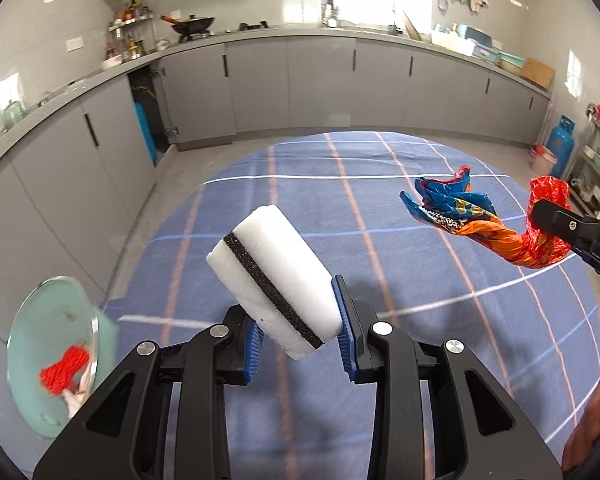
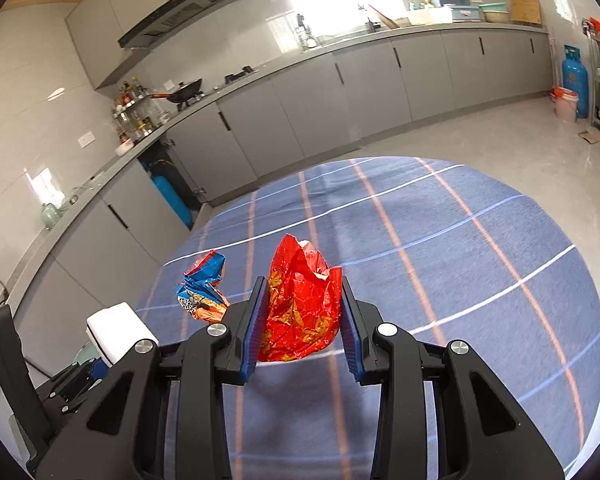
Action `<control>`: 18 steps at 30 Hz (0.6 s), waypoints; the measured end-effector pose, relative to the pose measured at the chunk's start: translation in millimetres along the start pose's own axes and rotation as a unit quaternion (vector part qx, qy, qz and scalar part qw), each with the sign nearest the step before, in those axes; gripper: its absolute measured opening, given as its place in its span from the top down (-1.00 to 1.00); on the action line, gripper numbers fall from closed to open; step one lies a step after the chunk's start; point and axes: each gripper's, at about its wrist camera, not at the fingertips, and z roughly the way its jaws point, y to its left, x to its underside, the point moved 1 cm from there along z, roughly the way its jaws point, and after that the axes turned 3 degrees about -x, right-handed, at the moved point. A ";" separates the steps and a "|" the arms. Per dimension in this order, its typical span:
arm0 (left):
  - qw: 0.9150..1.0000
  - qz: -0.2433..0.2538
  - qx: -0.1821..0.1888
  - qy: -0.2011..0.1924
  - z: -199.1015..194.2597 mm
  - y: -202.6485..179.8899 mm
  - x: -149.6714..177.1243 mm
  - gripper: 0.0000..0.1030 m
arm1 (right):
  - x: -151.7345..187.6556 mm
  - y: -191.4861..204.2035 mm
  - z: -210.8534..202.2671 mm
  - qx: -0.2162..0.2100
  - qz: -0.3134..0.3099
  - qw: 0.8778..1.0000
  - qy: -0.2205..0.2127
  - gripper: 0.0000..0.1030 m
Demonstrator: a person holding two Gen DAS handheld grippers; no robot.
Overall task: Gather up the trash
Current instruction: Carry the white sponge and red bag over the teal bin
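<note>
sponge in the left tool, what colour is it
White with a thin black band through its middle; the sponge shows best in the left wrist view.

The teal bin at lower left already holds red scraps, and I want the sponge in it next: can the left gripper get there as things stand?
Probably yes. The left gripper is shut on the sponge, lifted clear of the tablecloth, and nothing shows between it and the bin's open mouth.
</note>
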 end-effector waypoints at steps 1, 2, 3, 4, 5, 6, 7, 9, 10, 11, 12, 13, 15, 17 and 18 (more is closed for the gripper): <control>1.000 -0.002 -0.003 -0.001 -3.3 4.3 2.3 0.37 | 3.8 7.0 -1.5 -0.004 -0.003 1.000 0.001 0.33; 1.000 -0.005 -0.010 -0.002 -8.9 12.1 6.8 0.37 | 8.2 12.4 -3.5 -0.007 -0.006 1.000 0.002 0.33; 1.000 -0.007 -0.015 -0.004 -13.3 18.2 10.9 0.37 | 11.5 18.3 -4.4 -0.010 -0.010 1.000 0.003 0.33; 1.000 -0.012 -0.020 -0.005 -17.0 24.4 14.0 0.37 | 15.9 26.1 -5.1 -0.015 -0.014 1.000 0.004 0.33; 1.000 -0.018 -0.024 -0.006 -21.5 33.0 18.3 0.37 | 20.2 34.6 -5.0 -0.020 -0.019 1.000 0.007 0.33; 0.999 -0.022 -0.028 -0.006 -24.9 40.1 21.6 0.37 | 23.9 41.5 -5.2 -0.025 -0.022 0.999 0.009 0.33; 0.999 -0.026 -0.032 -0.007 -28.2 46.8 24.5 0.37 | 27.6 47.5 -5.4 -0.029 -0.024 0.999 0.011 0.33; 0.998 -0.036 -0.046 -0.009 -36.1 64.0 32.1 0.37 | 35.5 61.7 -6.0 -0.040 -0.031 0.999 0.017 0.33; 0.998 -0.039 -0.051 -0.009 -38.0 69.8 33.2 0.37 | 40.6 71.7 -6.2 -0.047 -0.039 0.998 0.020 0.33; 0.997 -0.047 -0.058 -0.010 -42.0 80.7 37.2 0.37 | 45.1 78.2 -6.4 -0.051 -0.044 0.997 0.023 0.33; 0.997 -0.053 -0.062 -0.010 -44.3 87.4 39.6 0.37 | 48.5 85.3 -6.2 -0.056 -0.048 0.997 0.025 0.33; 0.996 -0.057 -0.067 -0.010 -46.5 93.1 41.6 0.37 | 52.8 94.9 -6.1 -0.061 -0.055 0.996 0.027 0.33; 0.995 -0.064 -0.082 -0.011 -52.3 107.7 47.9 0.37 | 60.6 111.6 -6.2 -0.070 -0.067 0.995 0.030 0.33; 0.993 -0.076 -0.091 -0.009 -57.0 122.4 53.5 0.37 | 67.0 124.4 -5.8 -0.077 -0.077 0.993 0.033 0.33; 0.992 -0.082 -0.095 -0.008 -58.9 130.0 56.6 0.37 | 71.2 133.2 -5.2 -0.082 -0.084 0.992 0.035 0.33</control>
